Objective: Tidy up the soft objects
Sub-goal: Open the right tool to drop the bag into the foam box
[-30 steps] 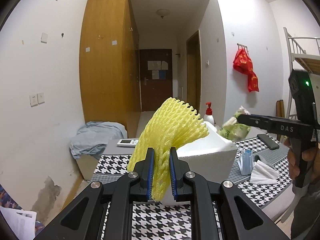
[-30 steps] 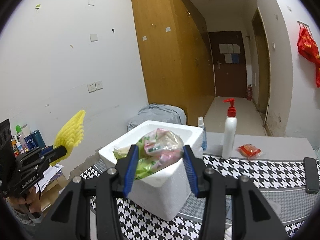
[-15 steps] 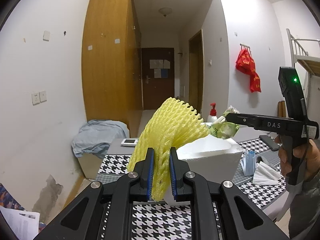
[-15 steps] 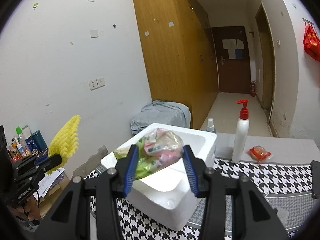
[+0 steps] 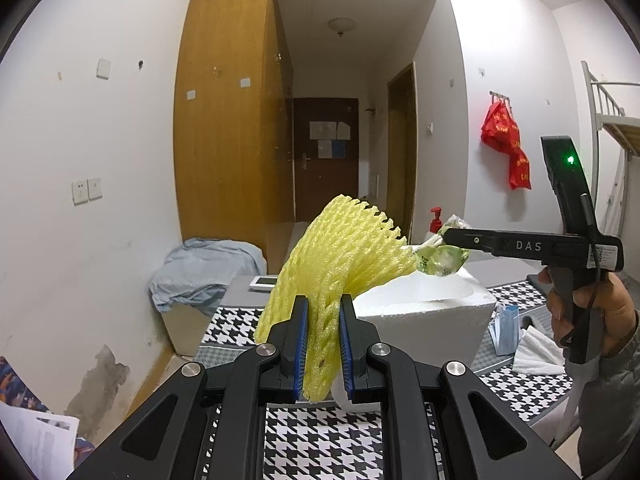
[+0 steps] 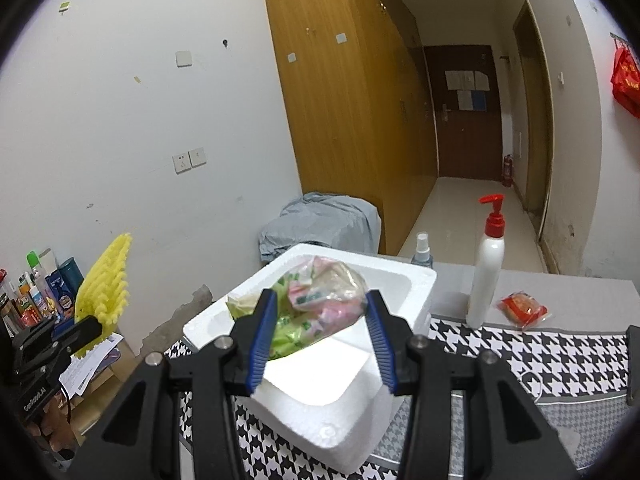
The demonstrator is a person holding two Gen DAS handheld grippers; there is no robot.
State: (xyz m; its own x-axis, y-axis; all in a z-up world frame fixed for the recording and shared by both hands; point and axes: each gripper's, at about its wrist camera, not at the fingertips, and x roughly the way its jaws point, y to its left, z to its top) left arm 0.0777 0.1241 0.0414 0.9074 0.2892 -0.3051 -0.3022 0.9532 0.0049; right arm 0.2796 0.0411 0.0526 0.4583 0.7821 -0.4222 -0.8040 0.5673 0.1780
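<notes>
Left wrist view: left hand-held gripper [image 5: 323, 343] clamps the yellow foam net [image 5: 340, 256] narrow between its blue pads, net fanning up, held above the houndstooth desk [image 5: 320, 440] in front of the white foam box [image 5: 424, 312]. Right hand-held gripper [image 5: 444, 238] reaches in from the right, carrying a plastic snack bag [image 5: 440, 258] over the box.

Right wrist view: right hand-held gripper [image 6: 320, 328] grips the snack bag [image 6: 320, 300] with its jaws fairly wide, bag hanging just above the box cavity [image 6: 320, 376]. Pump bottle [image 6: 486, 276] stands beside the box.

Step looks like dropping the bag in: lower it until it is inside the walls, centre it, then release. Keep the net back so the two hand-held grippers don't clash.
</notes>
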